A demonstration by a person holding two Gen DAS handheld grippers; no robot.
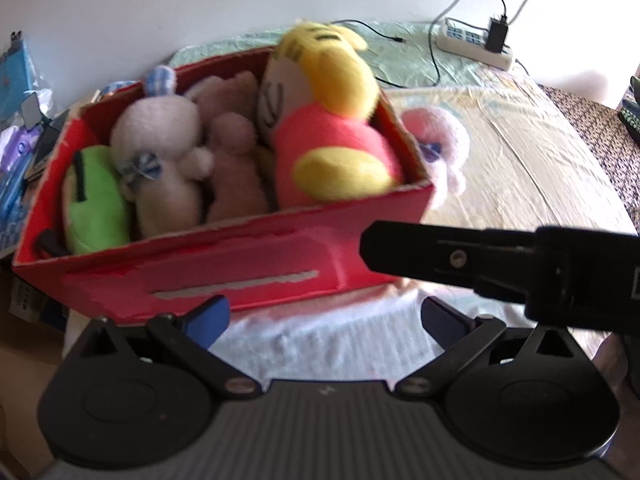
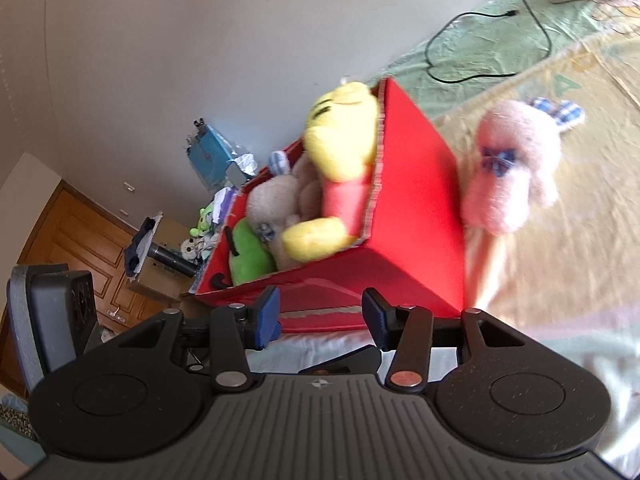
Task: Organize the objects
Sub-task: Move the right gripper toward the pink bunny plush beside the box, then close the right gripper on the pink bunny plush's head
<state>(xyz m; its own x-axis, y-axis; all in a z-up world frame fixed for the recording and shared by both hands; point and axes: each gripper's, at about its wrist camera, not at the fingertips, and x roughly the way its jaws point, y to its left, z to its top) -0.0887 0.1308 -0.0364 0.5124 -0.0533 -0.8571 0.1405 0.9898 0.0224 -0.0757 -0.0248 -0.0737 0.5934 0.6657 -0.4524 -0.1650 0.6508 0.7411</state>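
Both wrist views look close and forward at the shared red box [image 1: 240,264] [image 2: 408,216] of toys

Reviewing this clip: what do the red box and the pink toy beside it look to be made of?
Red box: looks like cardboard with a matte red coat; the rim is ragged and shows pale torn edges. Pink toy: soft plush fabric, fuzzy nap, with a small blue checked cloth bow. Its filling cannot be seen.
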